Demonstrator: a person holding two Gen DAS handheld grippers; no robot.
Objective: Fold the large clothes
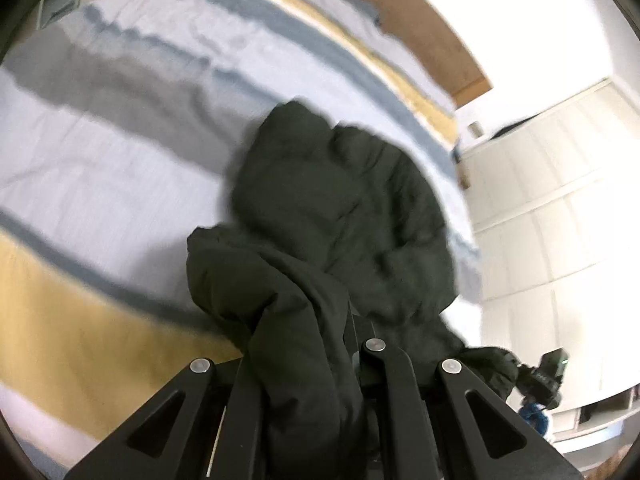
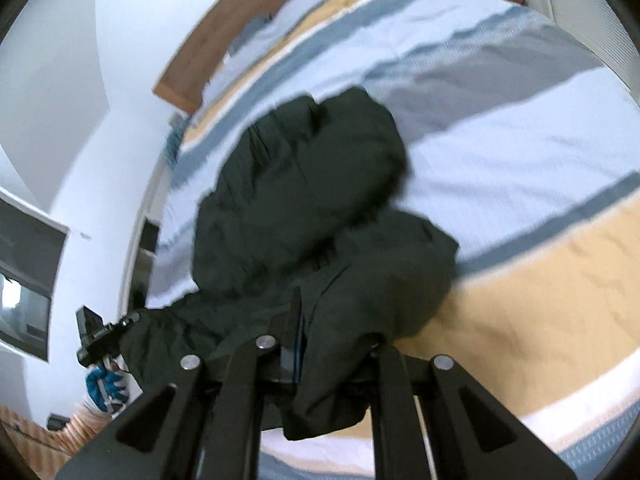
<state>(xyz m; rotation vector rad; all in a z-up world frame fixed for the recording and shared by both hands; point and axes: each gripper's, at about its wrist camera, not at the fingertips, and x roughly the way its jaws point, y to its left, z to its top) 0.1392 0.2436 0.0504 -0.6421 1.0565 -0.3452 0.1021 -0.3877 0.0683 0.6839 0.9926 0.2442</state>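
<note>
A dark green padded jacket hangs bunched over the striped bed cover. My left gripper is shut on a fold of the jacket, which drapes over its fingers and hides the tips. In the right wrist view the same jacket hangs in front, and my right gripper is shut on another fold of it. The other gripper shows at the edge of each view: the right one and the left one, each holding the jacket's far end. Both views are motion-blurred.
The bed cover has blue, grey, white and yellow stripes. A wooden headboard runs along the far side. White wardrobe doors stand to the right. A dark window is on the wall at left.
</note>
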